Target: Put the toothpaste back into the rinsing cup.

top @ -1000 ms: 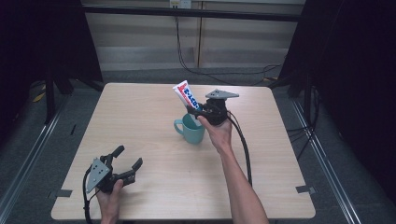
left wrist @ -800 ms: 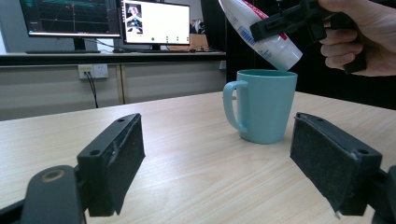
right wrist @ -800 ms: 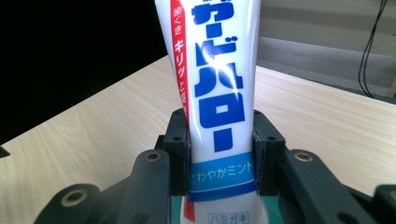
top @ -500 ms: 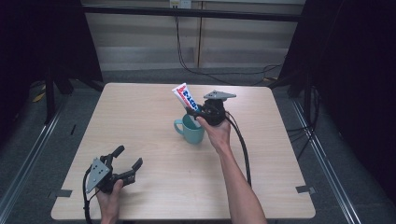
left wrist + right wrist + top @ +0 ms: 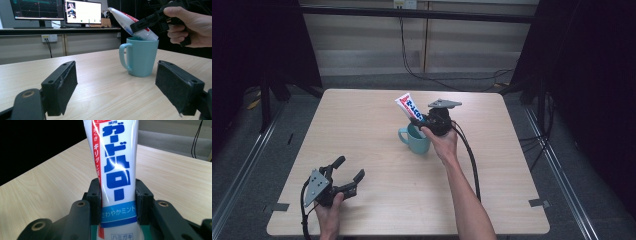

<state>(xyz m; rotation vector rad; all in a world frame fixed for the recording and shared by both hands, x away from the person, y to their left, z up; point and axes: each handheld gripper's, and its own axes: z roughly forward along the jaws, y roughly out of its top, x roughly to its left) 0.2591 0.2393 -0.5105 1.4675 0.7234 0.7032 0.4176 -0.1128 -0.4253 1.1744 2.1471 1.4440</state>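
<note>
We see the right gripper (image 5: 418,120) clamped on a white toothpaste tube (image 5: 407,107) (blue and red lettering), whose lower end sits inside the teal mug (image 5: 417,139) while its top tilts up and away from the mug. The left gripper (image 5: 348,174) rests well apart from the mug, near the table's (image 5: 512,165) front edge, jaws spread wide and holding nothing.

Colours on the pale wood-grain table (image 5: 362,130)

The tube (image 5: 113,167) is white with bold blue lettering, 1 red strip of white characters down its side and 1 light blue band; the mug (image 5: 140,57) is plain teal; both grippers are black, the left gripper (image 5: 343,179) carrying 1 grey plate.
</note>
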